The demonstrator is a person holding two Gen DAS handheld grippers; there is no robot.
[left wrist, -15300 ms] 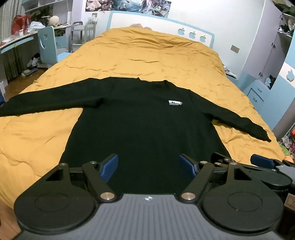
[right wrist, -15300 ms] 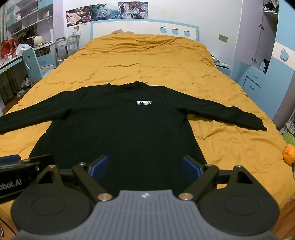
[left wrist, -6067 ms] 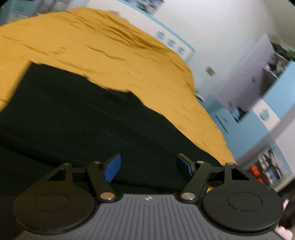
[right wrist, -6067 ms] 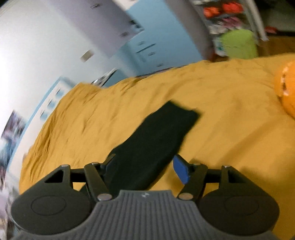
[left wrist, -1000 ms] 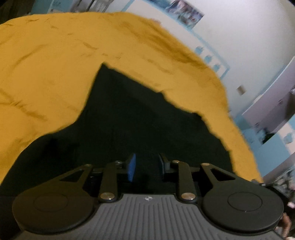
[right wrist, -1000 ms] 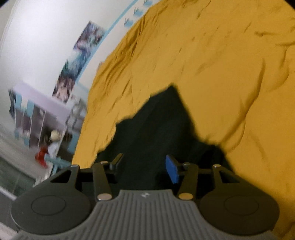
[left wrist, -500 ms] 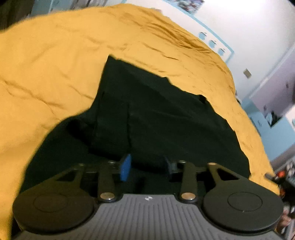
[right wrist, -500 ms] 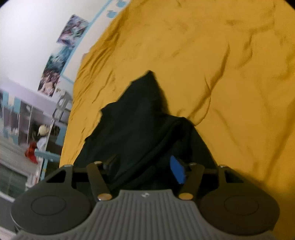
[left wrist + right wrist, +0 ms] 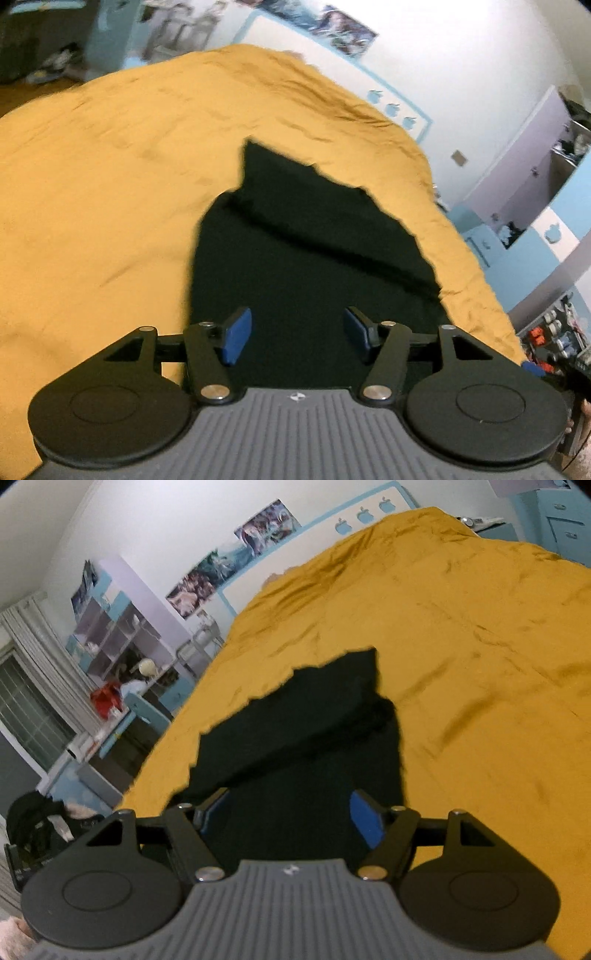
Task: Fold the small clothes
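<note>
Your left hand-held gripper (image 9: 297,334) has its jaws spread wide, the blue pads (image 9: 236,336) well apart and nothing between them — it hangs over the near part of the black sweater (image 9: 306,251). The cloth fills the gap below the fingers, but neither pad is seen touching it.

Your right hand-held gripper (image 9: 291,816) is likewise spread, with one blue pad (image 9: 365,821) showing clearly on the right and the other half hidden in shadow on the left. It holds nothing, and it too sits above the near edge of the sweater (image 9: 303,738).

The sweater lies on the bed, partly folded: from the left wrist view you see a long raised crease running across it from upper left to lower right, with a doubled layer beyond that line and a pointed corner at the far end. From the right wrist view the same garment shows a folded upper layer lying slantwise over the lower part, with a bunched lump at its right edge. The outline is uneven along both sides.

All around it spreads the wrinkled mustard-yellow quilt (image 9: 92,192) of the bed. Beyond that stand the white headboard (image 9: 332,528) with blue apples, posters on the wall (image 9: 207,576), and a cluttered shelf unit (image 9: 118,642) by the desk.
</note>
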